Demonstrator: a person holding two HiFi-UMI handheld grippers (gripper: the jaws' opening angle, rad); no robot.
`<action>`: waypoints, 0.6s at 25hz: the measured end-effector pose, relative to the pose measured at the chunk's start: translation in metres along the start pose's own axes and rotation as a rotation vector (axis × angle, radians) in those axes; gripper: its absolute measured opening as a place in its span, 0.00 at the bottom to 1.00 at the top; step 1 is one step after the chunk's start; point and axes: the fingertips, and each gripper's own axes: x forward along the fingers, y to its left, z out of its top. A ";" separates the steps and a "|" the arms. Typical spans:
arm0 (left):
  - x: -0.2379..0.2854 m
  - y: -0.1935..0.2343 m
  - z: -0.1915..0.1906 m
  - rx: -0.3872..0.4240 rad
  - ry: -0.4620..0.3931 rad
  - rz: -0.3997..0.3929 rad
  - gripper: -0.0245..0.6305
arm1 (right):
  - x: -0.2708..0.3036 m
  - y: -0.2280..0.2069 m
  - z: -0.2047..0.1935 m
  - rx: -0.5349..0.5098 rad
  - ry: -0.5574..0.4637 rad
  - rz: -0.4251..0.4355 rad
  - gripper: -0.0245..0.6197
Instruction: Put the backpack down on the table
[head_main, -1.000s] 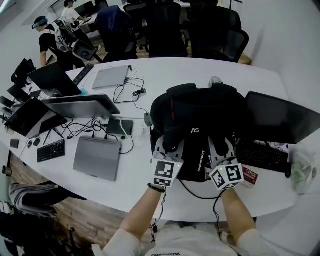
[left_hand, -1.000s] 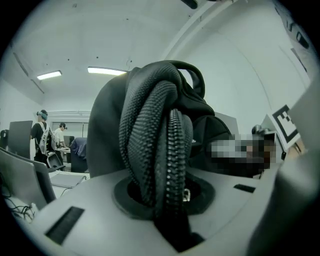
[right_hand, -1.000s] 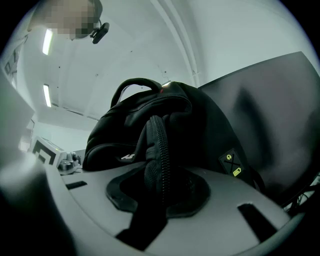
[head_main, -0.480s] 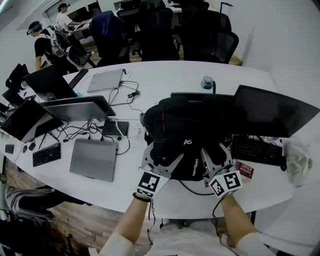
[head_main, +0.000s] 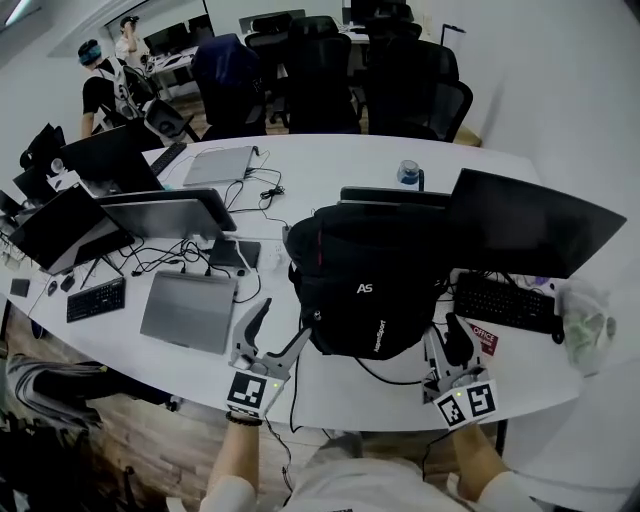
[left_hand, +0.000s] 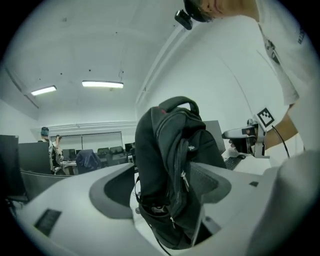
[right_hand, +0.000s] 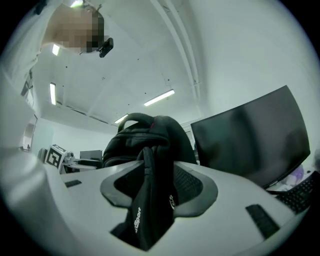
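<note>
Your left gripper (head_main: 283, 322) and right gripper (head_main: 445, 338) drew back, jaws just opened wide, holding nothing | backpack (head_main: 370, 280) stands on table (head_main: 340, 160) ahead, between them | put-down looks done.

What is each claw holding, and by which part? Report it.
Nothing. The left claw and right claw have just been opening; the black fabric backpack stands ungripped ahead on the white table.

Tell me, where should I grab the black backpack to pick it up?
Probably the carry handle arching over the top of the backpack. It stands upright with that loop open, so jaws fit around it. Come from above on the near side; a monitor crowds its far right side.
</note>
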 end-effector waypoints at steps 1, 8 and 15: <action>-0.013 -0.003 0.007 -0.016 -0.007 0.020 0.57 | -0.015 -0.003 0.002 -0.003 0.001 -0.005 0.33; -0.097 -0.059 0.057 -0.054 -0.124 0.159 0.22 | -0.140 -0.014 0.027 0.007 -0.044 -0.073 0.15; -0.181 -0.149 0.085 0.030 -0.106 0.307 0.05 | -0.276 0.009 0.054 -0.002 -0.080 -0.056 0.09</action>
